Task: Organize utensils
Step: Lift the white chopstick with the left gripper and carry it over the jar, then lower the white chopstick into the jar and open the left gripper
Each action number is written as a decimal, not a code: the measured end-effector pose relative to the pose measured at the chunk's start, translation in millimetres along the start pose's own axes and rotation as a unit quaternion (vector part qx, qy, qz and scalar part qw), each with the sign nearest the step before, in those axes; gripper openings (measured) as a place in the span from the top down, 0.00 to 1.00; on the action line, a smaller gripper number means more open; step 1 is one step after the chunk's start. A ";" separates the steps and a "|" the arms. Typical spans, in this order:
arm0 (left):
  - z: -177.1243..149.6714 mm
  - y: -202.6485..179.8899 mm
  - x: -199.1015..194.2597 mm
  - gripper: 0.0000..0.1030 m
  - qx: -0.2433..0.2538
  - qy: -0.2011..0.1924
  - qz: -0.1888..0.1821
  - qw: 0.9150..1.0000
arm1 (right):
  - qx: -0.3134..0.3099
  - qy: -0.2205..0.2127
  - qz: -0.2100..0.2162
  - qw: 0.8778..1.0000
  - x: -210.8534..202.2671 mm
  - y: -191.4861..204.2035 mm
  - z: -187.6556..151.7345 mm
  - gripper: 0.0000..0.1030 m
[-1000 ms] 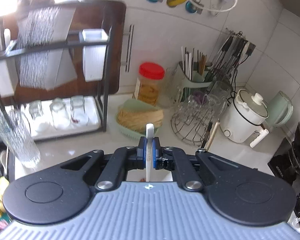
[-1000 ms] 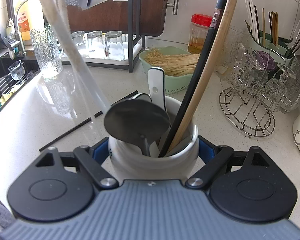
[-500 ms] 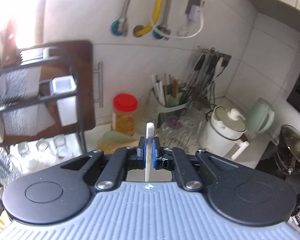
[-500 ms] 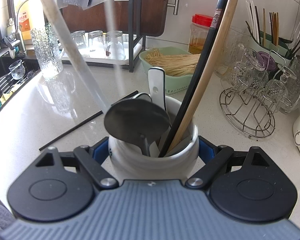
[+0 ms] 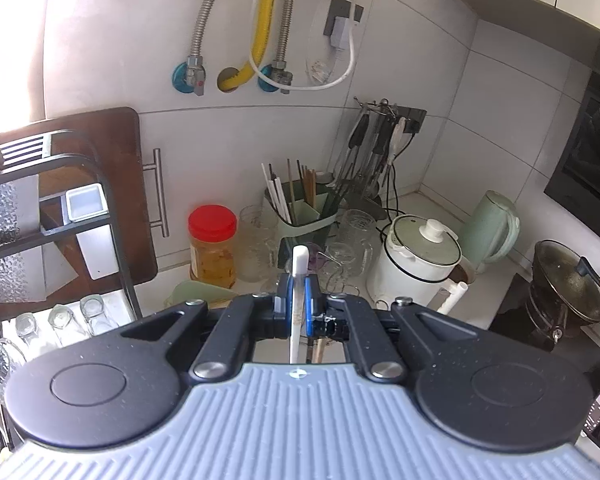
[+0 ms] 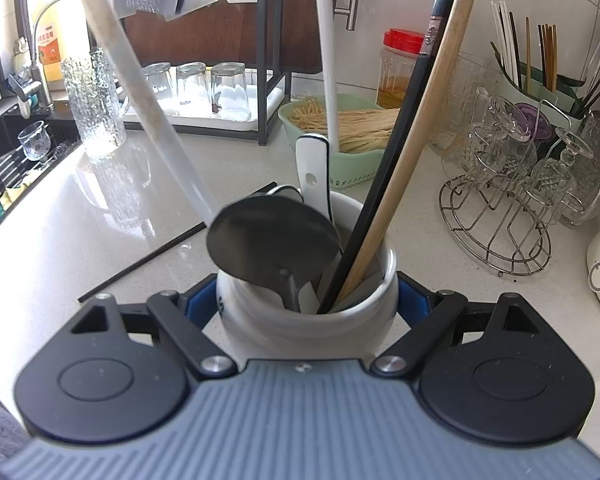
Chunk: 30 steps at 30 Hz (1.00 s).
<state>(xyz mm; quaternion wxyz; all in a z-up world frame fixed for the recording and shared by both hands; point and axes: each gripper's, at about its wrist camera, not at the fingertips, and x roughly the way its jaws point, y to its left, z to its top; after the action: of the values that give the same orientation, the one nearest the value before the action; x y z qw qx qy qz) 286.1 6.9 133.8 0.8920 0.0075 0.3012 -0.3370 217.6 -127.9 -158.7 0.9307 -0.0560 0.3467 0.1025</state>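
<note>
Both sets of fingers are busy: the left gripper (image 5: 296, 300) is pinched nearly closed on a slim white plastic chopstick (image 5: 299, 276), while the right gripper (image 6: 306, 304) clamps both sides of the white ceramic utensil jar (image 6: 306, 320) on the near countertop (image 6: 80, 216). That jar already holds a dark metal ladle (image 6: 272, 240), a wooden stick (image 6: 420, 120) and a black chopstick (image 6: 396, 168) – crowded! Best play, I reckon: keep the jar steady and lower the chopstick tip-first into the gap (right of the ladle) – a black chopstick on the counter (image 6: 140, 266) waits, left.
</note>
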 end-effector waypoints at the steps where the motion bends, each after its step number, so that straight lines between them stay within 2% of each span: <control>1: 0.5 -1.1 -0.7 0.94 0.000 0.001 0.000 1.000 | 0.001 0.000 0.000 1.000 0.3 -0.5 0.0 0.11; 7: -1.2 -5.9 0.4 0.94 0.002 0.004 -0.004 1.000 | 0.005 0.001 0.003 1.000 2.7 -2.2 -0.2 0.12; 13: -16.5 -4.9 21.3 0.94 -0.001 0.029 -0.003 1.000 | 0.006 -0.002 0.004 1.000 3.5 -2.0 -0.7 0.12; 20: -34.1 -0.2 53.9 0.94 -0.013 0.083 -0.013 0.996 | 0.011 0.005 0.001 1.000 4.1 -1.4 1.5 0.12; 29: -43.2 9.2 89.1 0.94 -0.025 0.158 -0.024 0.987 | 0.026 0.014 0.003 1.000 2.9 -4.4 3.2 0.13; 30: -44.8 10.0 92.8 0.94 -0.026 0.166 -0.025 0.985 | 0.030 0.009 0.006 0.999 1.3 -5.1 3.4 0.07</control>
<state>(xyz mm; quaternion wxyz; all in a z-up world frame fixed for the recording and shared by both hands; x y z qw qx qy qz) 323.2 -31.0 44.9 0.8206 0.0330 0.4540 -0.3455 221.9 -132.1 -156.8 0.9282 -0.0271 0.3582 0.0972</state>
